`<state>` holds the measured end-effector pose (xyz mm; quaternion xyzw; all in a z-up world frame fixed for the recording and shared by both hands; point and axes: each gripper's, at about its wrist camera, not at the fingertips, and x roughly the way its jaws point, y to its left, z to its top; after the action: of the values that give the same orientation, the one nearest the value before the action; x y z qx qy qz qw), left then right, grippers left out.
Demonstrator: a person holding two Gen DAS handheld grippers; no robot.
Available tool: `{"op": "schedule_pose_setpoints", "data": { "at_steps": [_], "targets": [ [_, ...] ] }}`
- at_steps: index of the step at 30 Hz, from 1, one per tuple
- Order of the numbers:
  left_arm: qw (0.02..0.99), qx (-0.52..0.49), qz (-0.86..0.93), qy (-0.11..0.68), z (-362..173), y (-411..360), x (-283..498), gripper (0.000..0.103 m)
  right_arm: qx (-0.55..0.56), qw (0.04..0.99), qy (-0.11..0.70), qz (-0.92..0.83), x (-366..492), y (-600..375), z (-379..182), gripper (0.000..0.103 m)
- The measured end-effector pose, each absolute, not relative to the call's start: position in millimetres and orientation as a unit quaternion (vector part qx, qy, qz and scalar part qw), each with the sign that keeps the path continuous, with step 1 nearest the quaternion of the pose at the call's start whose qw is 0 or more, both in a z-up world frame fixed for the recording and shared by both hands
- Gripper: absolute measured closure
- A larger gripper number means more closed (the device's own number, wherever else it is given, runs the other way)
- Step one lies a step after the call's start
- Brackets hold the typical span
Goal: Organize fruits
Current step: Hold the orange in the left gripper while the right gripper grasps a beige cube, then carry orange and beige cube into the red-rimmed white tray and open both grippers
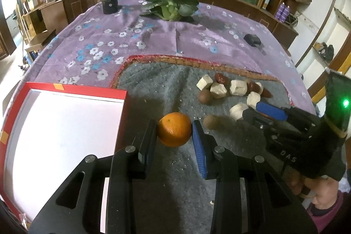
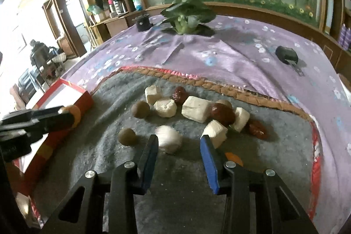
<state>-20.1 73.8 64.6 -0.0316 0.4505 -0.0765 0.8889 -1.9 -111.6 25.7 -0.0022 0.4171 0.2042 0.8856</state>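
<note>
on the grey mat laid over the purple floral cloth, the fruit sorting looks barely begun. the red-rimmed box at the left shows a bare white floor in the left wrist view, with nothing visible inside it. the left gripper has its two fingers pressed against the sides of the orange, which sits between them just beside the box's right wall; whether it is lifted off the mat or resting on it i cannot tell.

the rest of the pile is unsorted. in the right wrist view the pale chunks, the dark red dates and two brown round fruits lie clustered together on the mat, some touching. the right gripper has its fingers spread wide and grips nothing; a blurred white piece lies just ahead of its left finger, near a second brown fruit.

as a judgement, one fruit is in hand and close to the box, so the first placement seems the step under way. everything else remains to be moved, and the leafy green vegetable at the far end sits well apart from the pile.
</note>
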Motion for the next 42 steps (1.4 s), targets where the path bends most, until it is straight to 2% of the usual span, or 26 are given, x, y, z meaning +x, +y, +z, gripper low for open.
{"op": "schedule_pose_setpoints", "data": {
  "at_steps": [10,15,27,28,29,36,42],
  "targets": [
    [0.895,-0.027,-0.066,0.440,70,76,-22,0.072,-0.069,0.885,0.408,0.213,-6,-87,22,0.063],
    [0.894,-0.026,-0.068,0.443,69,76,-19,0.072,-0.041,0.887,0.412,0.206,-8,-100,21,0.063],
    [0.892,-0.027,-0.063,0.446,65,76,-16,0.072,-0.056,0.882,0.419,0.210,1,-87,14,0.063],
    [0.892,-0.027,-0.062,0.447,64,77,-16,0.072,-0.056,0.881,0.418,0.212,4,-87,13,0.066],
    [0.891,-0.028,-0.061,0.449,63,77,-15,0.072,-0.059,0.882,0.418,0.210,5,-86,12,0.075],
    [0.892,-0.034,-0.051,0.448,65,87,-23,0.072,-0.035,0.890,0.404,0.209,-8,-100,20,0.075],
    [0.901,-0.032,-0.029,0.432,77,103,-36,0.072,-0.023,0.893,0.376,0.247,-37,-82,54,0.075]
  ]
}}
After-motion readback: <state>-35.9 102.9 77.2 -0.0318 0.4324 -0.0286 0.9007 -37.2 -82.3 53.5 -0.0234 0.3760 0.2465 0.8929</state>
